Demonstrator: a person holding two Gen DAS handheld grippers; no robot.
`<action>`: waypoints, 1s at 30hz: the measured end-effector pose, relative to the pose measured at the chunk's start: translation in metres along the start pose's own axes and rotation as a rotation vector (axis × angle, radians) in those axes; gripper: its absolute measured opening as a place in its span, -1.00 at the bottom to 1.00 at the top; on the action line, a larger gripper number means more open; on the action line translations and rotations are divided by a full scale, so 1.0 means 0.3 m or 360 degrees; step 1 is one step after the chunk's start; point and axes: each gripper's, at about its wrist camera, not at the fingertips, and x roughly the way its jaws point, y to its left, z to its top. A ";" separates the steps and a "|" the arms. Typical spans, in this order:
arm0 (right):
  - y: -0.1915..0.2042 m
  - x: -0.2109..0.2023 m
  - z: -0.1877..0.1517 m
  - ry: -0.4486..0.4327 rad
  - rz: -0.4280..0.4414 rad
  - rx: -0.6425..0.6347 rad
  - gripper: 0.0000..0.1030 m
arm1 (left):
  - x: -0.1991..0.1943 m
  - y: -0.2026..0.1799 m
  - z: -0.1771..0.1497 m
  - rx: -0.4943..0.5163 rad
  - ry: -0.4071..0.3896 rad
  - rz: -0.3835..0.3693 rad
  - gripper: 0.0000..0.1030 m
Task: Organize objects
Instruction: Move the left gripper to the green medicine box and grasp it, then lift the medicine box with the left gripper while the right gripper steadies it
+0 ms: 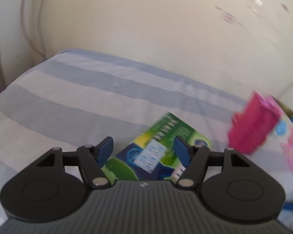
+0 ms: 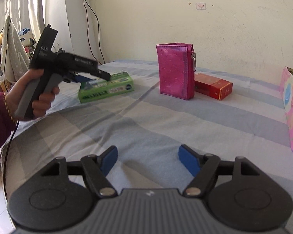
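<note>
Jaws of left gripper (image 1: pixel 144 148) spread around green box (image 1: pixel 166 148), right gripper (image 2: pixel 147 160) likewise spread

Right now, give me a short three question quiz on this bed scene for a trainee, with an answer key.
1. True or false: the right gripper is holding something.
2. Which item lies between the left gripper's jaws? A. flat green cardboard box B. upright shiny pink zip pouch C. red cardboard packet
3. Fill in: the red packet lies on the striped blue bedsheet right beside the ____.

Key: 1. false, its jaws are open and empty. 2. A. 3. pink pouch.
</note>
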 end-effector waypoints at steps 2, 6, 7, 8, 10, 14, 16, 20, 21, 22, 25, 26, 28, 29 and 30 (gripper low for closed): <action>-0.003 -0.003 -0.002 -0.0007 0.0007 0.0012 0.39 | -0.017 -0.058 -0.028 0.0033 0.0044 -0.0106 0.37; -0.016 -0.018 -0.006 -0.0032 0.0020 0.0063 0.39 | -0.054 -0.215 -0.106 0.0193 0.0081 -0.0221 0.53; -0.019 -0.022 -0.007 -0.0040 0.0022 0.0075 0.39 | -0.062 -0.252 -0.123 0.0230 0.0074 -0.0233 0.53; -0.022 -0.024 -0.007 -0.0044 0.0024 0.0083 0.39 | -0.071 -0.284 -0.142 0.0240 0.0100 -0.0294 0.53; -0.026 -0.028 -0.008 -0.0047 0.0021 0.0097 0.40 | -0.079 -0.339 -0.168 0.0251 0.0168 -0.0434 0.53; -0.038 -0.044 -0.014 -0.0066 0.0022 0.0133 0.45 | -0.094 -0.449 -0.192 0.0429 0.0253 -0.0602 0.53; -0.049 -0.058 -0.022 -0.0084 0.0030 0.0163 0.46 | -0.098 -0.455 -0.168 0.0475 0.0192 -0.0600 0.54; -0.056 -0.062 -0.026 -0.0074 0.0040 0.0189 0.48 | -0.025 -0.407 -0.090 0.0344 0.0152 -0.0474 0.55; -0.053 -0.061 -0.026 -0.0069 0.0040 0.0179 0.49 | -0.004 -0.399 -0.075 0.0304 0.0177 -0.0487 0.54; -0.049 -0.060 -0.026 -0.0066 0.0041 0.0167 0.49 | 0.013 -0.399 -0.068 0.0283 0.0197 -0.0494 0.54; -0.040 -0.056 -0.026 -0.0049 0.0047 0.0141 0.48 | 0.057 -0.434 -0.065 0.0316 0.0230 -0.0453 0.52; -0.039 -0.053 -0.026 -0.0042 0.0039 0.0137 0.44 | 0.069 -0.440 -0.069 0.0310 0.0255 -0.0454 0.52; -0.045 -0.056 -0.025 -0.0043 -0.0005 0.0144 0.35 | 0.089 -0.458 -0.085 0.0267 0.0320 -0.0481 0.53; -0.055 -0.064 -0.027 -0.0042 -0.0033 0.0155 0.36 | 0.077 -0.458 -0.100 0.0238 0.0331 -0.0502 0.53; -0.076 -0.078 -0.033 -0.0050 -0.0074 0.0185 0.36 | 0.066 -0.462 -0.112 0.0230 0.0346 -0.0530 0.52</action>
